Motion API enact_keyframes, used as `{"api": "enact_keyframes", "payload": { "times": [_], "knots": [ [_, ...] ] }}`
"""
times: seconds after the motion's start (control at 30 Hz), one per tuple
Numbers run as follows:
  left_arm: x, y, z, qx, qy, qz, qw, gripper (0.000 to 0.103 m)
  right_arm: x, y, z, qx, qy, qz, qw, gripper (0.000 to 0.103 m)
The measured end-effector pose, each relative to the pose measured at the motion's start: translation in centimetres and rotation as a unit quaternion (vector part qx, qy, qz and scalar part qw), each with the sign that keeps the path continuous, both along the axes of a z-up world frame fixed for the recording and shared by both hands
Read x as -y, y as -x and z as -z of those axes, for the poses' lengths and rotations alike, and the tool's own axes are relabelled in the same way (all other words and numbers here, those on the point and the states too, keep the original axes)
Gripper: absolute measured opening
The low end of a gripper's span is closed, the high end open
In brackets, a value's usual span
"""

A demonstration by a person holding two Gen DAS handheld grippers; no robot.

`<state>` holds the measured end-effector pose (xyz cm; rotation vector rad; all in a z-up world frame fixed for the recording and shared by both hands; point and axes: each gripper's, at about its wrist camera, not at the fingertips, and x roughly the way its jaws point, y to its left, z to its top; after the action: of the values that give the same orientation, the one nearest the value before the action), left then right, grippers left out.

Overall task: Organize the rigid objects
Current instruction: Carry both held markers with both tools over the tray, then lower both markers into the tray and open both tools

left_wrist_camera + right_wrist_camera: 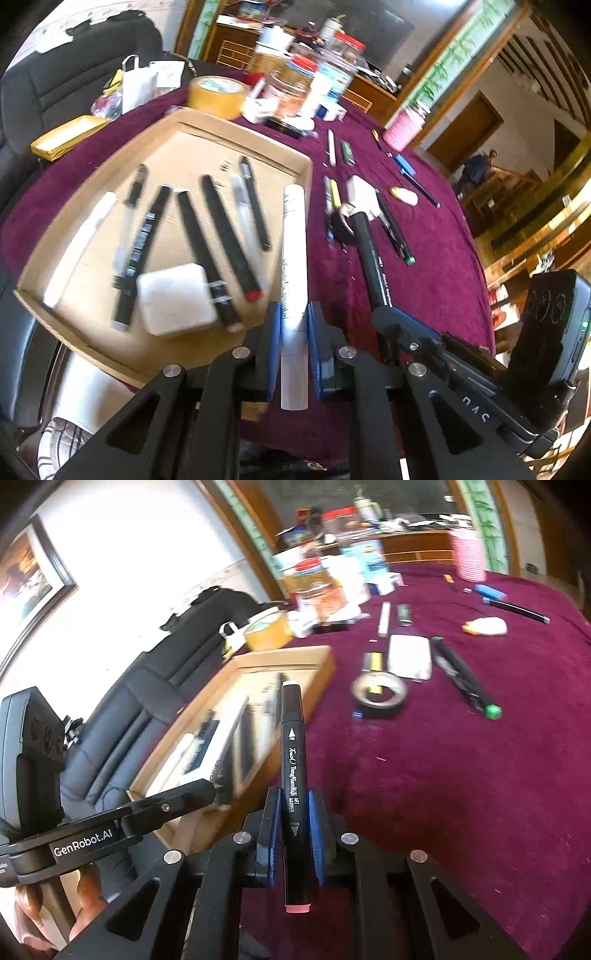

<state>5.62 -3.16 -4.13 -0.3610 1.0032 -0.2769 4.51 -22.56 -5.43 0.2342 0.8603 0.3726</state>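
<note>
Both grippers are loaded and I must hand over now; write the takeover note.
Left gripper: shut on a white cylindrical marker, at the right edge of the cardboard tray.
Right gripper: shut on a black art marker with pink end cap, over the maroon tablecloth.
Done: several markers and a white charger block lie in the tray.
Left: place both markers, then collect the tape roll, green-capped pen and other loose items.

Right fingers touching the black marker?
Touching. Right wrist view: both blue fingers press the black marker from either side, no gap, holding it above the cloth.
</note>
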Motion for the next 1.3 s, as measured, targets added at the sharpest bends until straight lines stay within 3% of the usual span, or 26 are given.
{"api": "enact_keyframes", "payload": {
  "times": [0.17,0.4,0.73,0.93,1.3],
  "knots": [
    [-3.8,-1.5,-0.2,-0.009,0.016,-0.023,0.9996,0.014,-3.3,-2.5,-0.5,0.002,0.017,-0.033,0.999,0.016],
    [-7.8,-4.1,0.1,-0.010,-0.004,-0.060,0.9981,0.014,-6.6,-8.2,0.1,-0.016,0.036,-0.063,0.997,0.016],
    [-10.0,-9.0,2.6,-0.040,-0.032,-0.080,0.9954,0.014,-9.3,-15.3,2.4,-0.043,0.039,-0.069,0.996,0.016],
    [-10.1,-10.8,3.5,-0.052,-0.046,-0.070,0.9951,0.014,-9.2,-16.3,4.2,-0.049,0.042,-0.066,0.996,0.016],
    [-9.6,-12.4,4.4,-0.065,-0.062,-0.058,0.9943,0.014,-9.8,-15.8,4.0,-0.038,0.040,-0.071,0.996,0.016]
  ]
}}
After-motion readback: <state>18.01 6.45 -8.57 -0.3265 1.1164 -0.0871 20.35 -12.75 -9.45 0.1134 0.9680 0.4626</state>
